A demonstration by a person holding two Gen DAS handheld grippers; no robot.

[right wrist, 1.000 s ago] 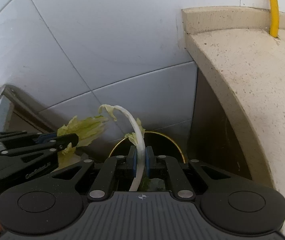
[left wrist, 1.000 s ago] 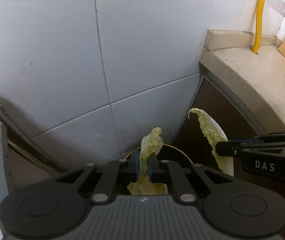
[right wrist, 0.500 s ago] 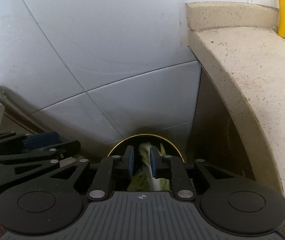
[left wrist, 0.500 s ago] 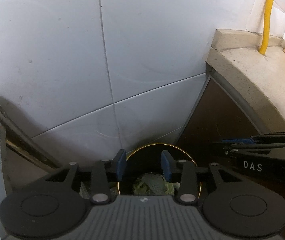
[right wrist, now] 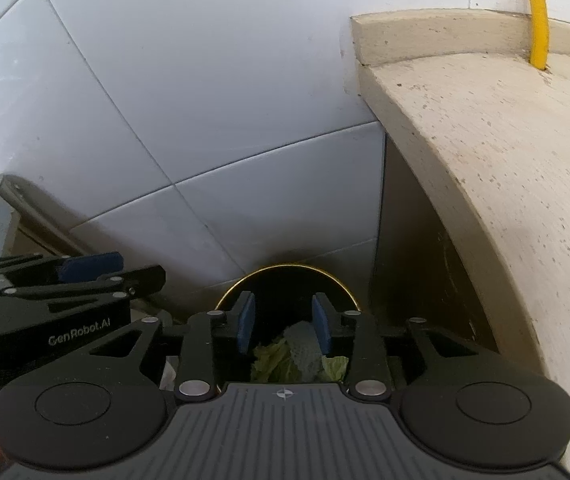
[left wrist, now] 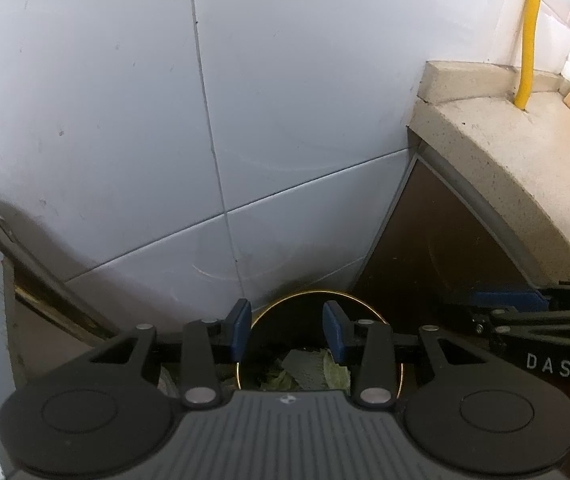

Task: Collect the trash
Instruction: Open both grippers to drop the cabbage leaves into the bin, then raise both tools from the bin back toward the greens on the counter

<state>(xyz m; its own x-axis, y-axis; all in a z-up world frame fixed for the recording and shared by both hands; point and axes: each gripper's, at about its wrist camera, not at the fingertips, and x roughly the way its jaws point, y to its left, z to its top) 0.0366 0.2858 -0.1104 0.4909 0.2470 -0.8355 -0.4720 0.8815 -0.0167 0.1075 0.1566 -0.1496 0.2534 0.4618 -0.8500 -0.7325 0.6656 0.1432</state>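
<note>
Above the gold-rimmed bin (right wrist: 285, 270), left gripper (left wrist: 288, 330) stands apart, empty; right gripper (right wrist: 284, 324) is opening, seemingly clear of leaves (right wrist: 285, 360) inside.

Your two handheld grippers: black frames, blue pads.
Your left gripper (left wrist: 288, 330) has a ribbed grey housing, two round black discs at its sides, black linkage arms with silver pivot screws, and blue pads (left wrist: 240, 328) on the fingers. Your right gripper (right wrist: 284, 322) is built alike; its side reads "DAS" in white in the left wrist view. The left unit's side reads "GenRobot.AI" in the right wrist view.
</note>
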